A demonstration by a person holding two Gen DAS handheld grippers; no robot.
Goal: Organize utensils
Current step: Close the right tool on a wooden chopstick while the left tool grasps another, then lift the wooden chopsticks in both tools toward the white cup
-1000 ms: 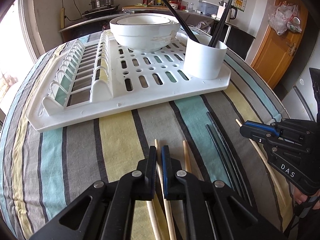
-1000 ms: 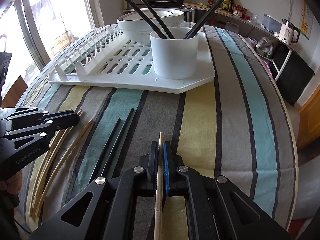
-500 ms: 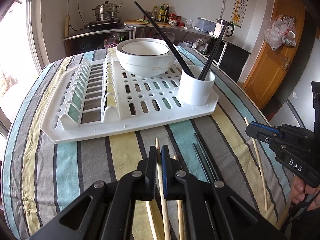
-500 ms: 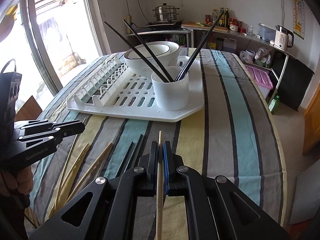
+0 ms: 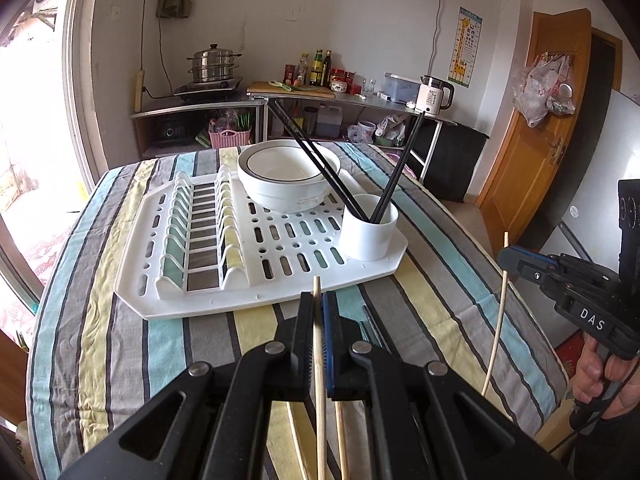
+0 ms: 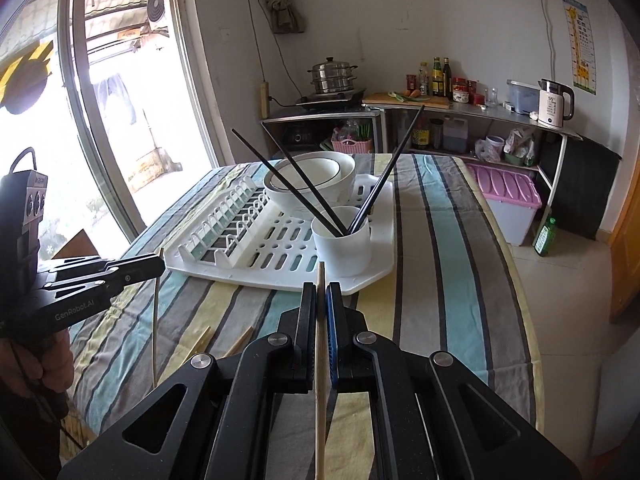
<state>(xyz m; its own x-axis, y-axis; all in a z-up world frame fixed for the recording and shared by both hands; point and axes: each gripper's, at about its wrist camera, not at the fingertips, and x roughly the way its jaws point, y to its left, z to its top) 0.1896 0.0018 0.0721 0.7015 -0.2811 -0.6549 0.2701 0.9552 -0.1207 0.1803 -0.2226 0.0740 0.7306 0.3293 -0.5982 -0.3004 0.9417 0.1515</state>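
My left gripper (image 5: 318,296) is shut on a wooden chopstick (image 5: 320,380), held above the striped tablecloth in front of the white drying rack (image 5: 260,292). My right gripper (image 6: 320,292) is shut on another wooden chopstick (image 6: 320,360), also off the table. Each gripper shows in the other's view: the right gripper (image 5: 508,258) at the right edge, the left gripper (image 6: 158,266) at the left. A white cup (image 5: 370,236) (image 6: 344,244) on the rack's near right corner holds three black chopsticks (image 6: 304,188). Loose wooden chopsticks (image 6: 200,342) and black chopsticks (image 5: 370,328) lie on the cloth.
A white bowl (image 5: 288,188) sits at the back of the rack, behind the cup. The table's right edge (image 6: 520,300) drops to the floor, where a purple-lidded box (image 6: 508,196) stands. A counter with a kettle (image 5: 434,94) lines the far wall.
Both grippers have risen and drawn back from the rack, each lifting its wooden chopstick off the cloth. Both have stayed shut throughout.
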